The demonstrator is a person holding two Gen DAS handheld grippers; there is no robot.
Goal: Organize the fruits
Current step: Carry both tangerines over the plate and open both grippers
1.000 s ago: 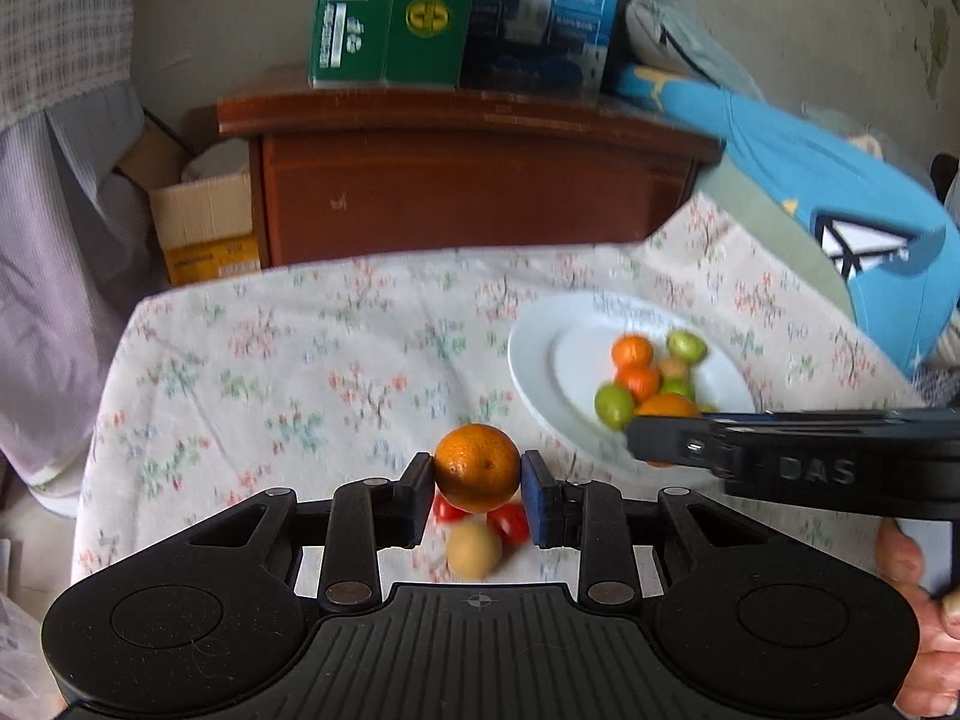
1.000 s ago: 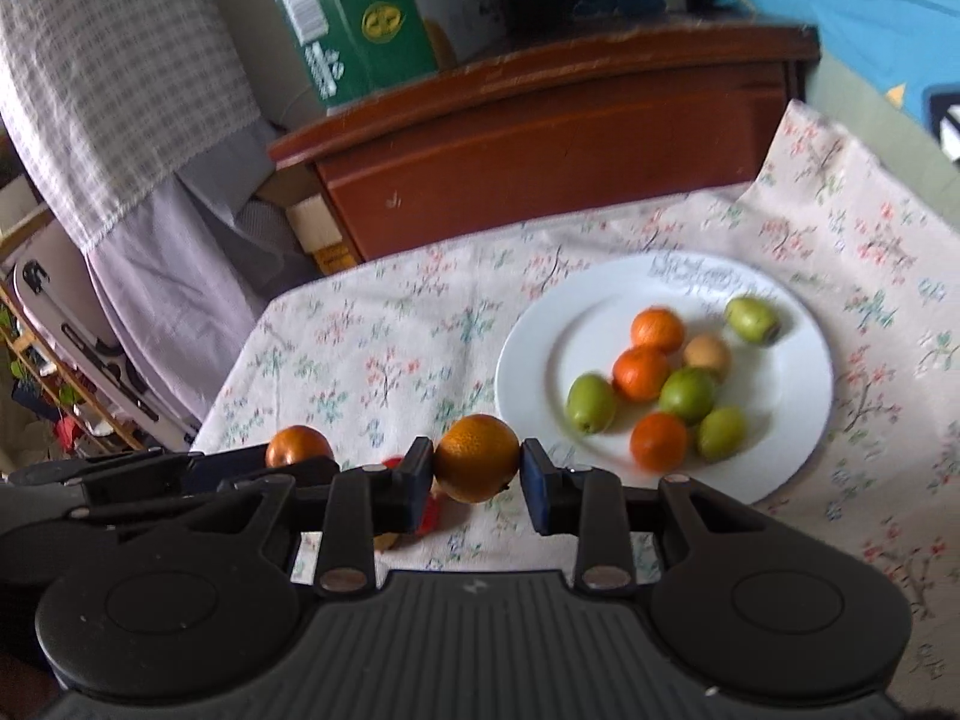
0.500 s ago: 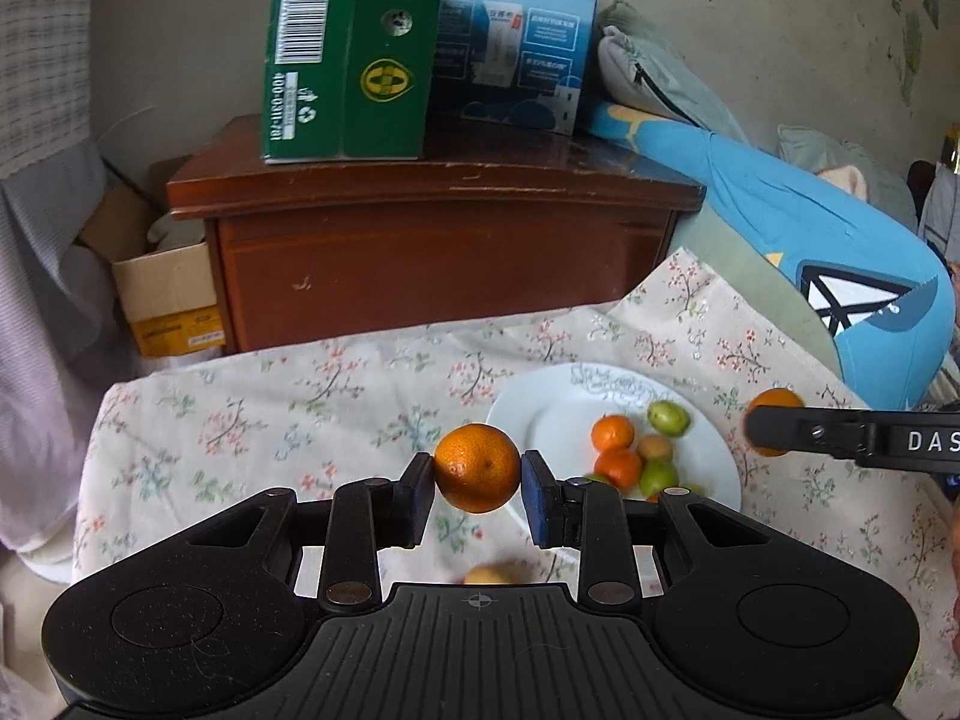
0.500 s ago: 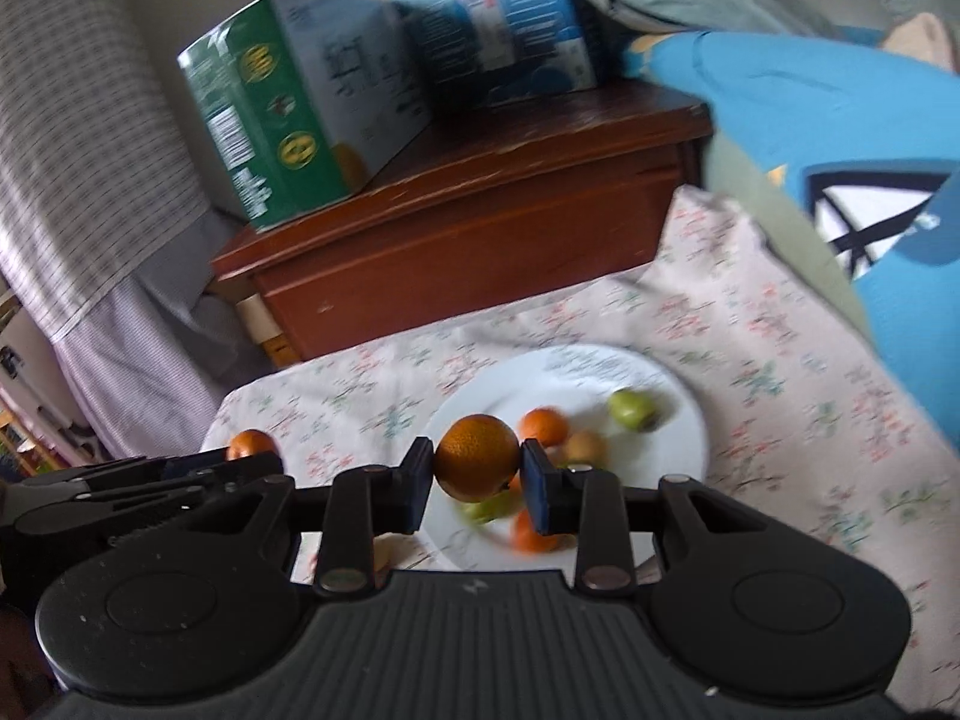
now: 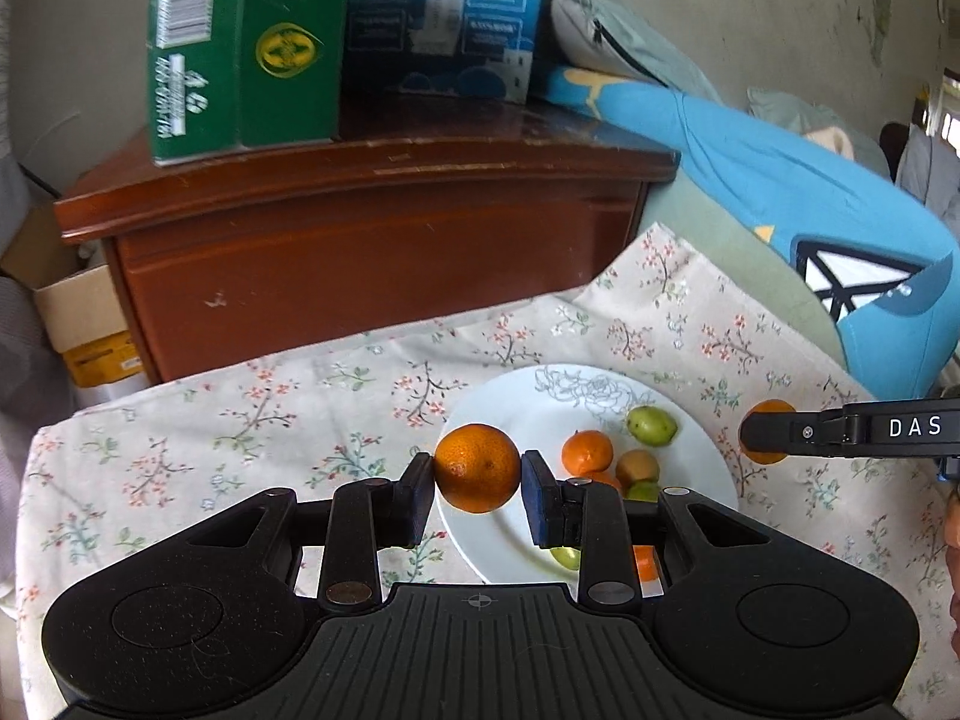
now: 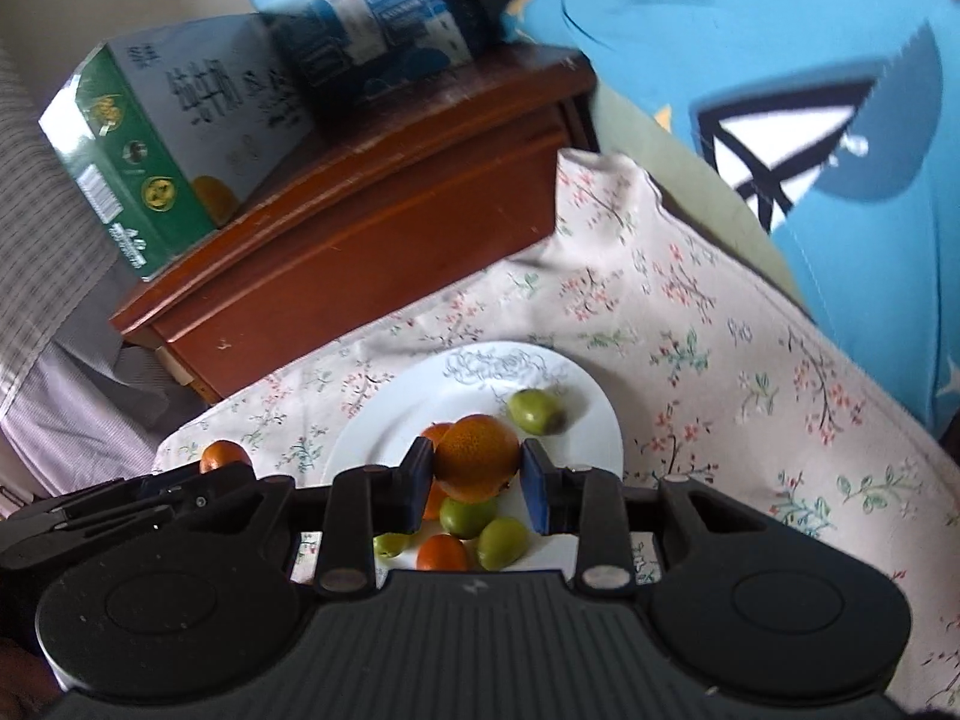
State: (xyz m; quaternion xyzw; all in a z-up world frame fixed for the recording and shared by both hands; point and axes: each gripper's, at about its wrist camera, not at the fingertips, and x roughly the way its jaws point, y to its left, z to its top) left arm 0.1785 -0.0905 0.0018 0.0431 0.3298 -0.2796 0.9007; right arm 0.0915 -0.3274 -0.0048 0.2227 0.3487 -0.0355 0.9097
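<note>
- An orange (image 5: 477, 468) is clamped between the pads of the left hand-held gripper (image 5: 478, 495), which is held in the air above the near left rim of the white plate (image 5: 528, 396).
- A second orange (image 6: 476, 465) is gripped the same way by the right hand-held gripper (image 6: 476, 483), and it is held over the pile of fruit in the middle of the plate.
- Both hand-held grippers are pitched down toward the bench (image 5: 240, 420), which is covered by a floral cloth; the right view is rolled, so the plate and the wooden cabinet (image 6: 360, 228) appear tilted.
- In the left view the right hand-held gripper is seen from the side at the right edge of the bench, with its orange showing at the tip.
- On the plate, small oranges and green fruits (image 6: 534, 411) are clustered toward the near side; the far side, by the printed flower, is bare.
- A release from this height is judged risky: a round orange dropped on the pile could bounce or roll, and the smaller fruits could be knocked off the rim.
- The left orange is placed right over the rim, so a slightly early release could send it onto the cloth and toward the bench's edge.
- The two hand-held grippers are close together over one plate, so a collision is possible if both are lowered at once.
</note>
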